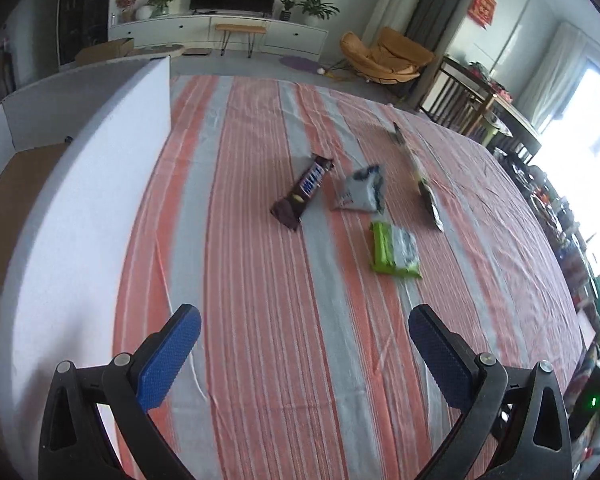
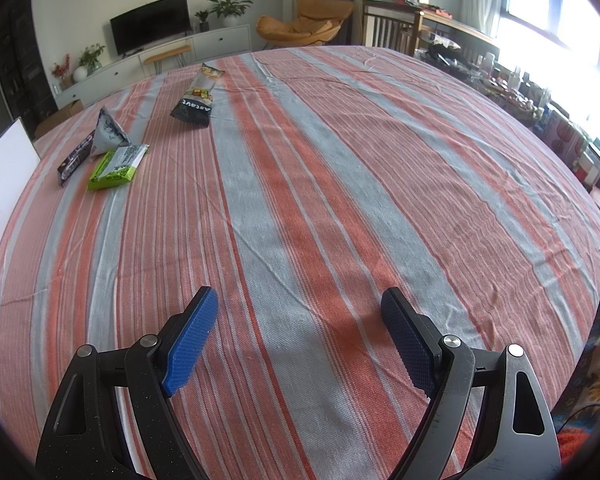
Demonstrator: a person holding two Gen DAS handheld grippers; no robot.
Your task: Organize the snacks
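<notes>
Your left tongs (image 1: 304, 316) are spread wide with nothing between the blue pads, hanging over the table (image 1: 260, 280) with its orange-and-grey striped cloth. Your right tongs (image 2: 299, 300) are just as wide apart and empty, over a bare stretch of the same cloth.

The snacks lie well ahead of both tongs, none of them touched. From your left wrist view you see four:
- a dark brown chocolate bar in a wrapper with blue lettering (image 1: 303, 191), lying diagonally
- a puffy white-and-dark pouch (image 1: 362, 189) just beside it on the right
- a lime-green and white flat packet (image 1: 394, 250), nearer to you than the pouch
- a long narrow packet with a black end (image 1: 418, 178), farthest right, blurred in this view

From your right wrist view the same group sits at far left: the chocolate bar (image 2: 75, 158), the pouch (image 2: 108, 132) standing partly in front of it, the green packet (image 2: 118, 166) close beside, and the long packet (image 2: 198, 98) apart, farther back.

A white panel wall of a box (image 1: 80, 208) stands along the table's left edge, with brown cardboard (image 1: 16, 208) visible behind it.
</notes>
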